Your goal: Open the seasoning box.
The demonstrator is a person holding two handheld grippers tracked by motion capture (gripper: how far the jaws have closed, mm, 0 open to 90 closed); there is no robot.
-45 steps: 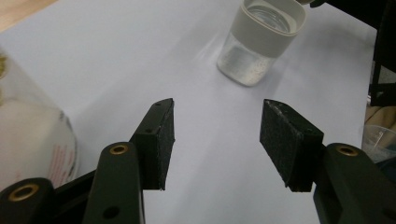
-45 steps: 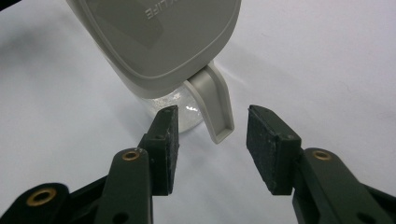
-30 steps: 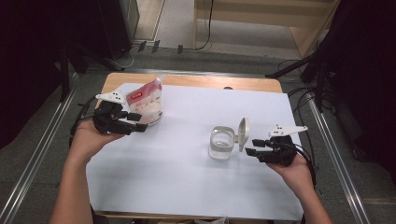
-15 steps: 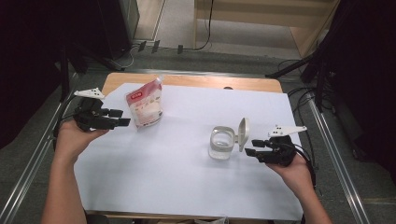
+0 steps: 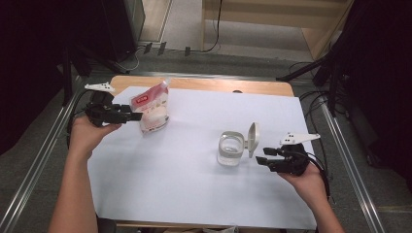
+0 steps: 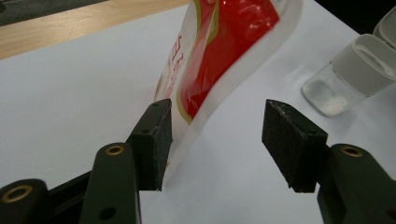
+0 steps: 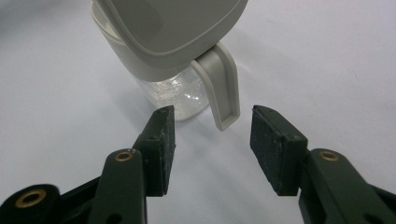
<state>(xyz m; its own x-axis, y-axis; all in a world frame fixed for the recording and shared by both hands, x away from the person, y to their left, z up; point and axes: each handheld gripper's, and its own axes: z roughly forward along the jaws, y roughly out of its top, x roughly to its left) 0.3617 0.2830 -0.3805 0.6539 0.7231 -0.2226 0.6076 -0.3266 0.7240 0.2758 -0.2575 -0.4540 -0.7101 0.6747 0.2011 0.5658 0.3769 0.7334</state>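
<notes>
In the left claw's view, the pouch point(image 6: 219, 56) ahead of the left claw point(image 6: 215, 140) ran off the top edge, its print too blurred to read. The jar point(image 6: 355, 70) beyond the right-hand jaw was cut by the right edge. Ahead of the right claw point(image 7: 212, 149), the lid point(image 7: 173, 28) hid the jar's mouth and ran off the top.

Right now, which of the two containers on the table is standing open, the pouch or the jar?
The clear jar near the right gripper: its grey hinged lid is flipped up. The red and white pouch by the left gripper looks closed at its top.
</notes>
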